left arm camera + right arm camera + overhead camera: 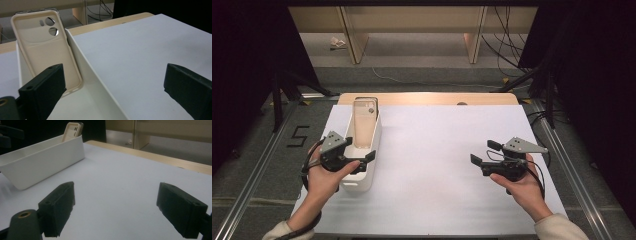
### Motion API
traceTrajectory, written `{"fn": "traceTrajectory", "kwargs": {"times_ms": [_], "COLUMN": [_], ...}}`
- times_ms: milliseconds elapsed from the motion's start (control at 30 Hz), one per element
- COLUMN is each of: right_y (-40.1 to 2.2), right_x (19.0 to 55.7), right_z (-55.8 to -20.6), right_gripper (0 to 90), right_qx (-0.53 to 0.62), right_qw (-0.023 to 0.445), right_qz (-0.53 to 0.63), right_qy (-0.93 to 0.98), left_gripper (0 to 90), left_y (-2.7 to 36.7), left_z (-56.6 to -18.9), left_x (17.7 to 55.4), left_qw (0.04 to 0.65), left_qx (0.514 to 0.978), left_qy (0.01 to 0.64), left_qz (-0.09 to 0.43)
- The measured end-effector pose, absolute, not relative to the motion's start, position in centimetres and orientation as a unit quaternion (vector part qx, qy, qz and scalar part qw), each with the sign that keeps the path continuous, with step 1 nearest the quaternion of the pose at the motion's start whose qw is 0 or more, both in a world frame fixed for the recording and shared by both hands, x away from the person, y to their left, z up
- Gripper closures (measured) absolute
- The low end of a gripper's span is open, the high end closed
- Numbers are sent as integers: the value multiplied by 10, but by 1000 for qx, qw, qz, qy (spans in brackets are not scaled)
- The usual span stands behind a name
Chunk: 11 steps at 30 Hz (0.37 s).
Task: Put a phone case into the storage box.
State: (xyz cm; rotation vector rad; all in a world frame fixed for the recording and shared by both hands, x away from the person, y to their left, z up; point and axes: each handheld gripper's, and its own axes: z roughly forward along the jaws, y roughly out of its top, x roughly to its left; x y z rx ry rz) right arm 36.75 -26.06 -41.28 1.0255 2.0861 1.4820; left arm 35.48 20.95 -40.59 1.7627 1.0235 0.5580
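A cream phone case [363,122] leans upright against the far end of a long white bin [374,145] at the table's left. My left gripper [360,149] hovers over the bin's near half, open and holding nothing. In the left gripper view the phone case [45,50] stands just beyond the left jaw. The bin's right wall [95,82] runs between the jaws of the left gripper [113,72], untouched. My right gripper [484,152] rests at the table's right, open and holding nothing. The right gripper [116,192] faces the bin [42,162] and the phone case [72,128] across bare table.
A white sheet [437,165] covers the table, with a strip of wooden tabletop [427,98] at the far edge. Black stand legs [279,95] and cables [507,50] stand on the floor beyond, in front of wooden furniture [412,20].
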Motion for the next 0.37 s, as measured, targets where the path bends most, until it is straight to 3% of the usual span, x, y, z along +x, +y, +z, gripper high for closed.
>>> {"fn": "traceTrajectory", "kwargs": {"times_ms": [367], "right_y": [-257], "right_x": [365], "right_z": [-413], "right_gripper": [161], "right_qx": [353], "right_qw": [190], "right_qz": [526], "right_qy": [750], "left_gripper": [39], "left_y": [204], "left_z": [-416], "left_x": [329], "left_qw": [488], "left_qx": [739], "left_qy": [398], "left_qz": [239]}}
